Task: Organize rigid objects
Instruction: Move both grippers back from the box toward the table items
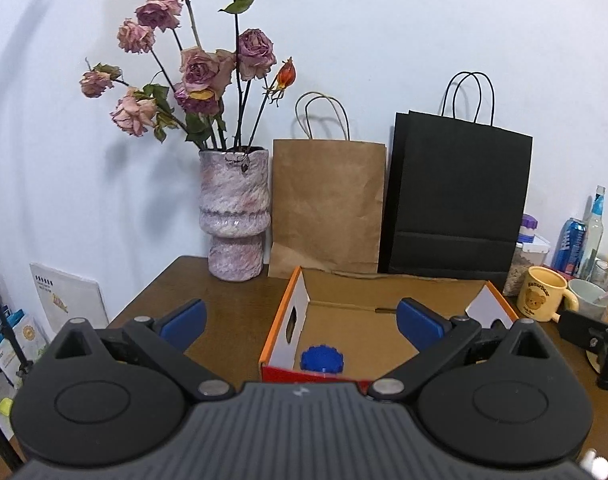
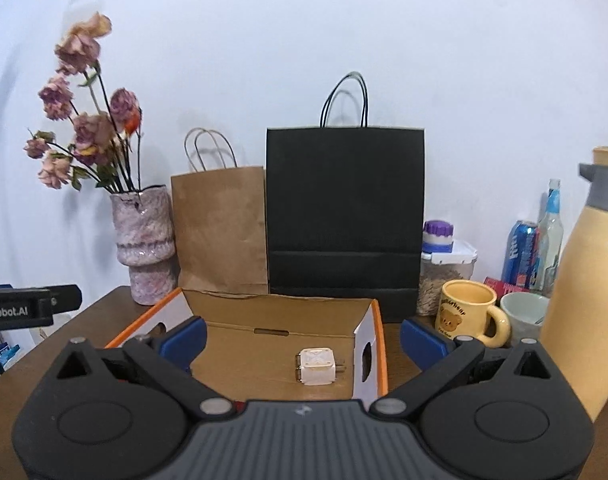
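Observation:
An open cardboard box with orange edges stands on the brown table; it also shows in the right wrist view. A blue ridged cap lies in its near left corner. A white plug adapter lies on the box floor near the right wall. My left gripper is open and empty, above the box's near edge. My right gripper is open and empty, also above the box's near side. The left gripper's body shows at the left of the right wrist view.
A pink vase of dried roses, a brown paper bag and a black paper bag stand against the wall. A yellow bear mug, white cup, cereal jar, can, bottle and yellow thermos crowd the right.

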Demonstrator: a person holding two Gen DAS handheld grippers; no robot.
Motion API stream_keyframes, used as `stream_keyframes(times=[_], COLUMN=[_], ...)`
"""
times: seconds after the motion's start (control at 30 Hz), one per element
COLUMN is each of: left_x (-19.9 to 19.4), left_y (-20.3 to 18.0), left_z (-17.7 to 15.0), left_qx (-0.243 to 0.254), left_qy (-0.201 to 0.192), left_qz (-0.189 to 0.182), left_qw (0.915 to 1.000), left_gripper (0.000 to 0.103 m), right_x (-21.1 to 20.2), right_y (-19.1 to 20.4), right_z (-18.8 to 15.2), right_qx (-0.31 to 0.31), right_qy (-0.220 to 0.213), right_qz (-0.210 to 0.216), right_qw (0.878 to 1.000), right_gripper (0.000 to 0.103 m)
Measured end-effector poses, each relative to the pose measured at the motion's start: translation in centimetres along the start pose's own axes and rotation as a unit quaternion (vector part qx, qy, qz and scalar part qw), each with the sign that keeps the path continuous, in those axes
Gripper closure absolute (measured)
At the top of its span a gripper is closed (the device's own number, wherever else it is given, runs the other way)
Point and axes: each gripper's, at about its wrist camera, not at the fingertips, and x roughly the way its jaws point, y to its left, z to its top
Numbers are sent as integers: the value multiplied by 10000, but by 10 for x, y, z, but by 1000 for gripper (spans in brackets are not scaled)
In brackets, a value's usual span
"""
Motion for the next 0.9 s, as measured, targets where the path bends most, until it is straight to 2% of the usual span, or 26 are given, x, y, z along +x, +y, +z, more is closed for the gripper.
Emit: stream_keyframes(times=[0.1, 0.3, 0.9], left_x=[-16, -45, -88], left_y=[2, 3, 18], left_z=[-5, -17, -91], left_qx=[17, 91, 172], left_qy=[-26, -89, 403], left_qz=[-38, -85, -334], left_qw=[10000, 9999, 9985], left_gripper=[0, 0, 0], right_x=[-21, -55, -117], right_y=[-2, -12, -28], right_z=[-5, -24, -111], right_qx=[1, -46, -93], right_qy=[-56, -24, 733], right_qz=[98, -49, -433], right_qw=[9999, 10000, 9963], right_gripper=[0, 0, 0])
